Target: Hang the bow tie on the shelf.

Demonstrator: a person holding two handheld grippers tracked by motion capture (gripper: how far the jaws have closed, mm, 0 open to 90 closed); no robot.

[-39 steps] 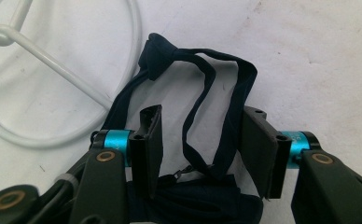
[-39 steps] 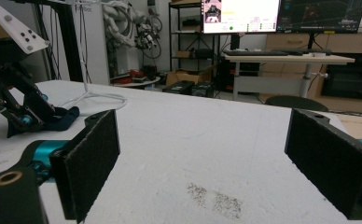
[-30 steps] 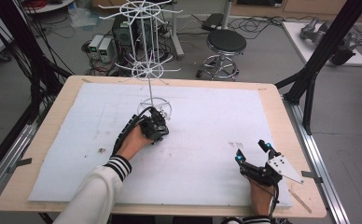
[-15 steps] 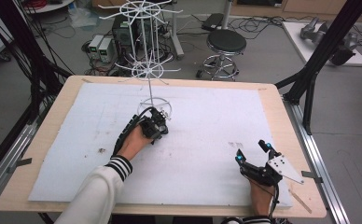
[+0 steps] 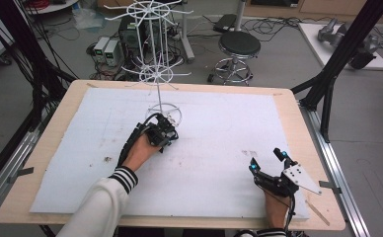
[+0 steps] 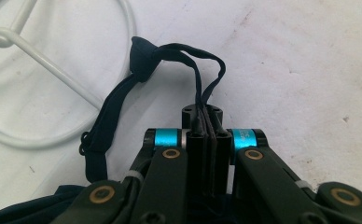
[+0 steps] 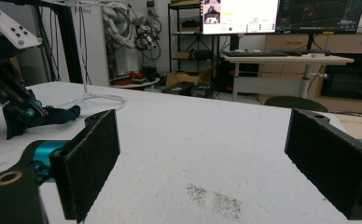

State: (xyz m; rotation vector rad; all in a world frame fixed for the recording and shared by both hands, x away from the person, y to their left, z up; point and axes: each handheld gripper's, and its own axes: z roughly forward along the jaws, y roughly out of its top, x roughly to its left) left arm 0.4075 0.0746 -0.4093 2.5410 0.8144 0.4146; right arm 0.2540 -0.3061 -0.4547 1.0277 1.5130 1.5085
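Between the left gripper's [image 6: 206,135] clenched fingers, which have just been closing, sits the thin strap of a dark cloth item [image 6: 109,116], soft, light and floppy, best pinched by its strap; the right gripper's [image 7: 207,163] fingers stand released.

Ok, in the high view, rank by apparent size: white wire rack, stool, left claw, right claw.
1. White wire rack, largest.
2. Stool, farther from the camera, so its real size is unsure.
3. Right claw and left claw: look alike, unranked.
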